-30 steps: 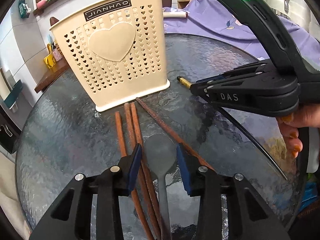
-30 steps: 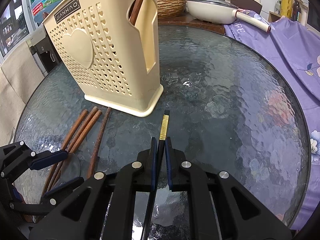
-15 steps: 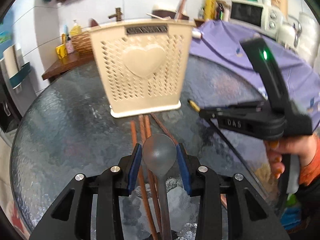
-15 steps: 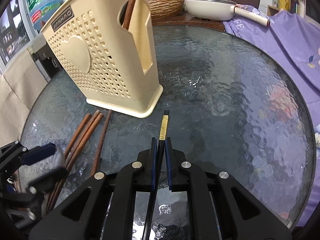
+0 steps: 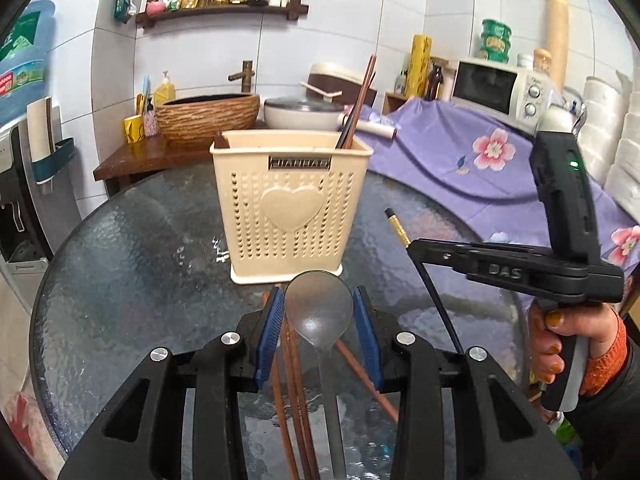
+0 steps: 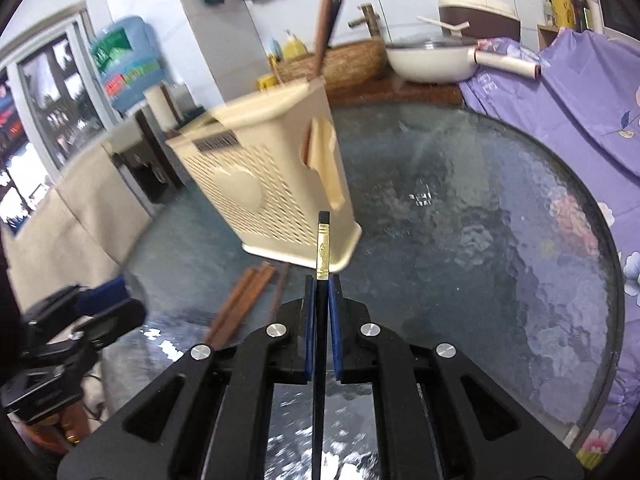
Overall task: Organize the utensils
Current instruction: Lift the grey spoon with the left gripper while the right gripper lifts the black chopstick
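Left gripper pinching grey spoon by the sides of its bowl, blue pads tight on both rims, handle pointing back under the tool, spoon up off the glass table. Right gripper pressed nearly shut on one thin black chopstick w/ a gold band, gripped near its top end, gold end poking out front and aimed at the cream holder. Holder standing upright near middle of table, a bit toward the far edge; a few sticks already up in its back right corner. Brown chopsticks flat on the glass betw. holder and near edge, not picked up. Spoon looks light, stiff, smooth plastic, so prob. slippery in a side pinch on the round bowl; could twist or pop out if tilted fast. Better hold = the neck or handle, but ok for a short trip. Black stick: light, stiff, thin, can swing like a seesaw since held near one end; long free end hangs below, go slow. Glass top bumpy, hard, breakable, so no dropping. Holder light, may tip if knocked on its rim.
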A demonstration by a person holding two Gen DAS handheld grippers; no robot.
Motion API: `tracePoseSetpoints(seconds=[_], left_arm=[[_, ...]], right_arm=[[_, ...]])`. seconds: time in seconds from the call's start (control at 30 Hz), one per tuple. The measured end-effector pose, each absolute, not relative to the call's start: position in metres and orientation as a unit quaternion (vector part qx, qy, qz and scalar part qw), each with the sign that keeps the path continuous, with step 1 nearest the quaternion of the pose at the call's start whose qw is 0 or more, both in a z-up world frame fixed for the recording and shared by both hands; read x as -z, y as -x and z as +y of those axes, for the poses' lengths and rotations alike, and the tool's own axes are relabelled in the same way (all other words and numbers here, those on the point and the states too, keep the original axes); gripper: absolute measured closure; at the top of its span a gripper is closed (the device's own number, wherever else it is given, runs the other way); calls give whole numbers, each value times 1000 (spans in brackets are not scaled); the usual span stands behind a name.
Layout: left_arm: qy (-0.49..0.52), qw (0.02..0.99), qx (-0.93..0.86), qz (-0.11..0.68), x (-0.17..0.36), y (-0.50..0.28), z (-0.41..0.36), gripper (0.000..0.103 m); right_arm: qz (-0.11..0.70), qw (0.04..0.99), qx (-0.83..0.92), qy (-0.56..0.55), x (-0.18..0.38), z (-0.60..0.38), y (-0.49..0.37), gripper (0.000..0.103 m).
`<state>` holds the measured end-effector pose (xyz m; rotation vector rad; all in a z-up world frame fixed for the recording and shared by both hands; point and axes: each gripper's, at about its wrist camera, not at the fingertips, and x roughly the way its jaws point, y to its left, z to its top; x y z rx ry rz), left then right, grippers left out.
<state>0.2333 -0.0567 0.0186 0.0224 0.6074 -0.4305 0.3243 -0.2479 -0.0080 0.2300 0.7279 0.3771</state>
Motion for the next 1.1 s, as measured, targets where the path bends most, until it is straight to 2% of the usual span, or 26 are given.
tracePoseSetpoints(seconds=[0.43,1.1], left_arm=[[0,939,218,267,-41,-219,-54,68],[2,947,215,239,-74,-226,-54,68]], right_arm=[[288,924,-227,-111,-55,-263,-268,96],[260,927,-250,-101,-94,-256,-268,96]])
